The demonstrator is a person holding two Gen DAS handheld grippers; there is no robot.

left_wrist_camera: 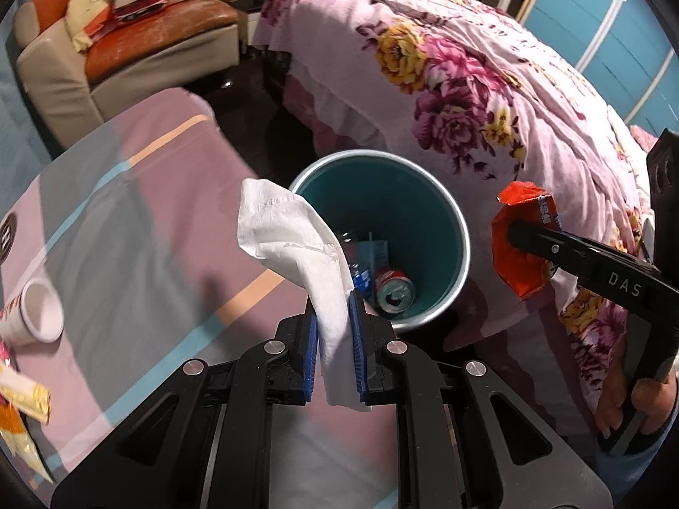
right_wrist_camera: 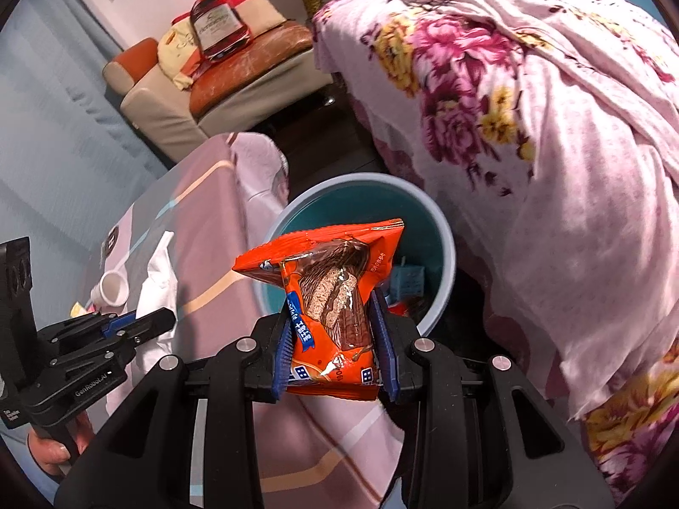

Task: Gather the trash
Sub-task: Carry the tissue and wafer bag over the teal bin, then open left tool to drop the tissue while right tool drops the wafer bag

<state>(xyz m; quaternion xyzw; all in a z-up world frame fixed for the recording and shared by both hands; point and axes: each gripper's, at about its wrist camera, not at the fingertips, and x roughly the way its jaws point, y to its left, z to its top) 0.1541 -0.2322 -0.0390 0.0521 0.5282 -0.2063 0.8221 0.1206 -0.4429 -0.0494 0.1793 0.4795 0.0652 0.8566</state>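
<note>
Left wrist: jaws pinching tissue (left_wrist_camera: pixel 297 246), right jaws gripping snack wrapper (right_wrist_camera: pixel 335 301), bin (left_wrist_camera: pixel 460 229) between table (left_wrist_camera: pixel 140 229) and bed (left_wrist_camera: pixel 488 85).

White letters "DAS" stand on the black arm of the right claw (left_wrist_camera: pixel 515 235), seen at the right of the left wrist view. In the right wrist view, "GenRobot.AI" runs in white along the body of the left claw (right_wrist_camera: pixel 163 318) at the near left. The orange snack packet (right_wrist_camera: pixel 335 301) carries a blue band of white script too small to read, and the label on the dark red bag (right_wrist_camera: pixel 218 27) on the far sofa is blurred.
</note>
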